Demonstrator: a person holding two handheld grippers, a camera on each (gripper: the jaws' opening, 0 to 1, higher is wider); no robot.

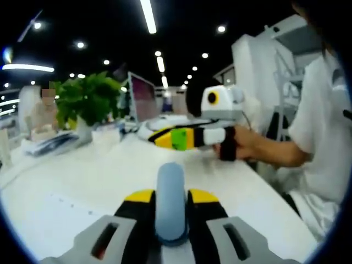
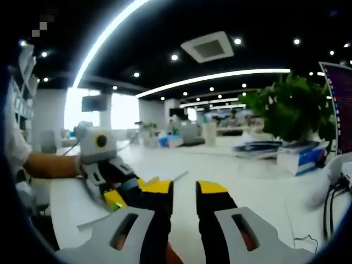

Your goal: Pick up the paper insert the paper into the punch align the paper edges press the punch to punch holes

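My left gripper (image 1: 171, 193) is clamped on the blue punch handle (image 1: 170, 198) above the white table (image 1: 66, 187), while my right gripper (image 2: 184, 190) hangs parted and empty.

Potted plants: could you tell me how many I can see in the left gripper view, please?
1: the potted plant stands on the far left part of the white table, beside a monitor. Others may be hidden behind it.

The left gripper (image 1: 171, 193) had grey housing and black jaws with yellow tips. The right gripper (image 2: 184, 190) matched it, with slotted grey shoulders, plus a green patch in the left gripper view. The person wore a white short-sleeved shirt (image 1: 324, 137).
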